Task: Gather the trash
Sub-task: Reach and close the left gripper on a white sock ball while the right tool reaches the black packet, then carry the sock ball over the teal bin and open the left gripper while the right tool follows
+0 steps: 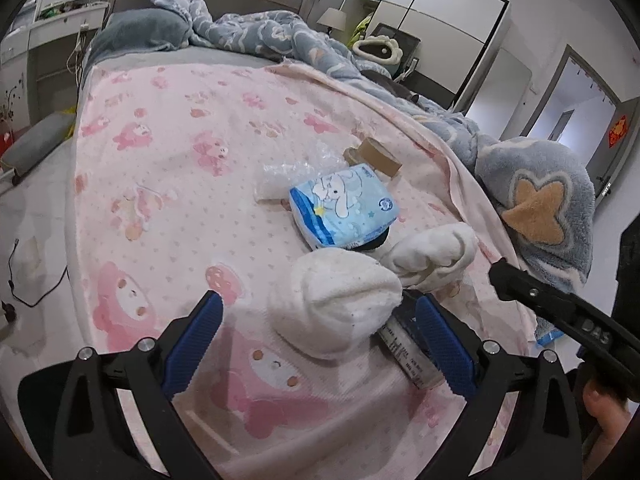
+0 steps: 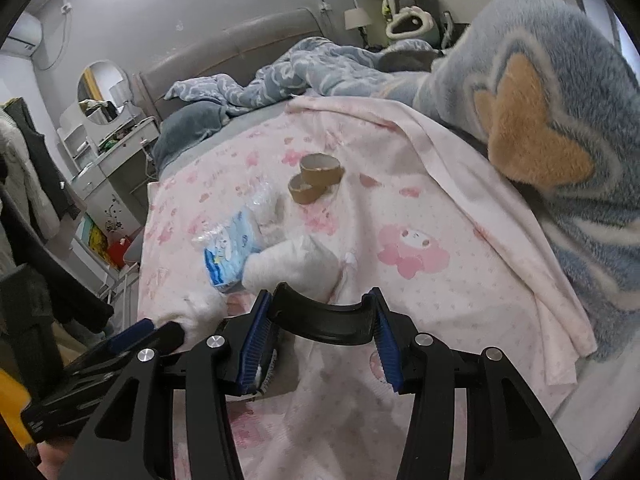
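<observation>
On the pink blanket (image 1: pixel 168 168) lie a blue tissue pack (image 1: pixel 344 208), a clear crumpled plastic bag (image 1: pixel 292 172), two brown cardboard tape cores (image 1: pixel 376 156) and two white socks (image 1: pixel 336 304). My left gripper (image 1: pixel 320 344) is open around the near sock, above a small labelled box (image 1: pixel 408 356). My right gripper (image 2: pixel 320 340) is shut on a black curved plastic piece (image 2: pixel 324 320). The tissue pack (image 2: pixel 230 256), tape cores (image 2: pixel 316 178) and a sock (image 2: pixel 292 264) lie ahead of it.
A blue fluffy quilt (image 1: pixel 536 200) is bunched along the bed's right side and at the headboard. A dressing table with a mirror (image 2: pixel 100 92) stands left of the bed. A cable (image 1: pixel 36 280) lies on the floor at the left.
</observation>
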Tool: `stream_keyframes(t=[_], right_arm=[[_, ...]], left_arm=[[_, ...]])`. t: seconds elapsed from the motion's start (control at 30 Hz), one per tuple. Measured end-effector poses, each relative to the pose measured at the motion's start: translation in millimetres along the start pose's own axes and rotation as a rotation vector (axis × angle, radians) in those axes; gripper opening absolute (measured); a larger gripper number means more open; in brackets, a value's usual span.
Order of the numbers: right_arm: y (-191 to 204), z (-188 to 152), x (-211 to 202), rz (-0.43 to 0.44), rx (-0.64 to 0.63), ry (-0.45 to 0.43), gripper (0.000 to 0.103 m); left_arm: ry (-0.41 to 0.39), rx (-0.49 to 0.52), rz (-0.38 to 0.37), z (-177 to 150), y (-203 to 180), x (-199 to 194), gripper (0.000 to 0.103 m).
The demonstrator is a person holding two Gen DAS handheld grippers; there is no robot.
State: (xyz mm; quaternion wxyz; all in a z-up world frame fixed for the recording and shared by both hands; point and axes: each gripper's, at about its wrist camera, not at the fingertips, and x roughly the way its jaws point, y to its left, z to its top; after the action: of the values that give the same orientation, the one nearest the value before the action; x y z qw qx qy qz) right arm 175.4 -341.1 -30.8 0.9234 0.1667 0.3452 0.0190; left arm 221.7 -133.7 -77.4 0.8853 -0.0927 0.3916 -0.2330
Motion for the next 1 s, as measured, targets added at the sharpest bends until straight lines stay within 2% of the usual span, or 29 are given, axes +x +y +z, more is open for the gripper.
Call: stream_keyframes(t=[0.1,0.17,0.23,0.43,0.7,0.83,1.0], right_arm=[[2,2,-4,0.024,-0.013,-0.009,0.050],[4,3,-8,0.029,-0.027,-0.019,0.050],[7,3,-10,0.032,-0.042,-0.026,0.050],[16,2,-11,0.055,-0.066,-0.029,0.050],[47,3,-11,0.088,-0.140,-0.047,0.050],[65,2,-7,0.124,-0.156,-0.041,0.050],[99,-1,-6,0.180,-0.208,-0.037,0.050]], left_arm=[[0.032,-0.044,-0.032,0,3,7,0.085],[0.044,-0.071,-0.045,-1,5,11,0.081],[0.049,-0.082,-0.057,-1,5,12,0.069],[0.034,-0.050,-0.032,-1,-1,8,0.054],[-0.043,-0.007,0.010,8,5,-26,0.051],[-0.074,0.025,0.060,7,17,-50,0.051],[-0.062,0.013,0.128,0,43,-66,0.051]])
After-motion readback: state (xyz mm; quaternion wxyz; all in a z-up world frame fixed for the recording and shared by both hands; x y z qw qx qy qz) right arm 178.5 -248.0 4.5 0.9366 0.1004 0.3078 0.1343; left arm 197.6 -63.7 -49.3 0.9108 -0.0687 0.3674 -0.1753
